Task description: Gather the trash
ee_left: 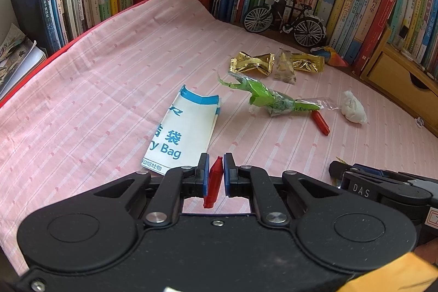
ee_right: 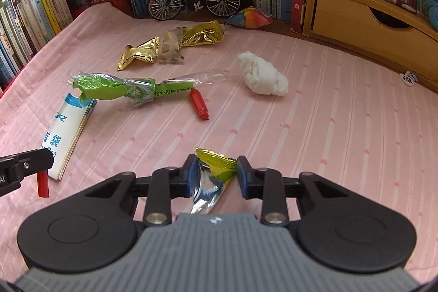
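Clamped upright between the blue pads of the left gripper [ee_left: 216, 174] is a small red plastic wrapper [ee_left: 214, 184], its long axis pointing away along the fingers. A crumpled green-and-silver foil wrapper [ee_right: 212, 178] is seen between the half-open jaws of the right gripper [ee_right: 216, 177], tip toward the camera; whether both pads press it cannot be told. Farther off on the pink striped cloth [ee_right: 342, 114] are scattered a white paper bag [ee_left: 186, 133], a twisted green film wrapper [ee_right: 123, 90], another red wrapper [ee_right: 199, 107], gold foil wrappers [ee_right: 142, 54] and a white tissue wad [ee_right: 262, 77]

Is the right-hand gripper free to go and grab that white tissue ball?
Probably not yet: the right gripper has a wrapper between its jaws. The cloth toward the tissue looks clear.
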The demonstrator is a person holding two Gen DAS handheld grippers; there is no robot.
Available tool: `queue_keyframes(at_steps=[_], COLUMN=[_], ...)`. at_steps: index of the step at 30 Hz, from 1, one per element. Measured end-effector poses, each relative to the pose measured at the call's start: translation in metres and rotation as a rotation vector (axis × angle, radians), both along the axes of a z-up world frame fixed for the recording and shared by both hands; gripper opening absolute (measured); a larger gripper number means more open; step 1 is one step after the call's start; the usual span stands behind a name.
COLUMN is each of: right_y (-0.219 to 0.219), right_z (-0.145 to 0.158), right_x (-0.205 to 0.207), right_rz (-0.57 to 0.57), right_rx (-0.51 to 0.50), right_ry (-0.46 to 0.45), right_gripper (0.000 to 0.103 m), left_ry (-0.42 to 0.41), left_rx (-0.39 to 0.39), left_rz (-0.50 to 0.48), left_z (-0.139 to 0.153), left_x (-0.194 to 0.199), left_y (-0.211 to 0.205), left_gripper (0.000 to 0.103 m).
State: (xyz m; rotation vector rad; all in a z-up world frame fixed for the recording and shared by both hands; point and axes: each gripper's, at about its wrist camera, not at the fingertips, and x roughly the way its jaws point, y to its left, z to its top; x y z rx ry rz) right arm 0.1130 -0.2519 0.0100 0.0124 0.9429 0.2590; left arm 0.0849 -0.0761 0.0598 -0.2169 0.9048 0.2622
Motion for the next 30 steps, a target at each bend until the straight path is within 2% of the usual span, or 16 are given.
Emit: queue_keyframes(at_steps=[10,18,24,30], right_y=[-0.022,-0.03,-0.032,-0.024], right_z=[0.019,0.05,0.07,0.091], right_x=[-0.025,-0.071,-0.118,-0.175], right_rz=[-0.044,-0.072,-0.13,-0.187], right_rx=[0.054,0.063,0.058,0.049], right_ry=[0.004,-0.03,-0.061,-0.094], right_gripper=[0.036,0.036,0.036,0.036], left_ry=[-0.023,-0.059,-0.102,-0.131], left_rx=[-0.008,-0.018,-0.028,-0.054], left_rz=[-0.039,-0.118,-0.177,-0.212], left_z=[0.011,0.035,0.054,0.069], left_x=[-0.022,-0.059,-0.105,-0.167], left_y=[-0.014,-0.023,-0.017,0.003], left_gripper=[0.01,0.01,0.01,0.01])
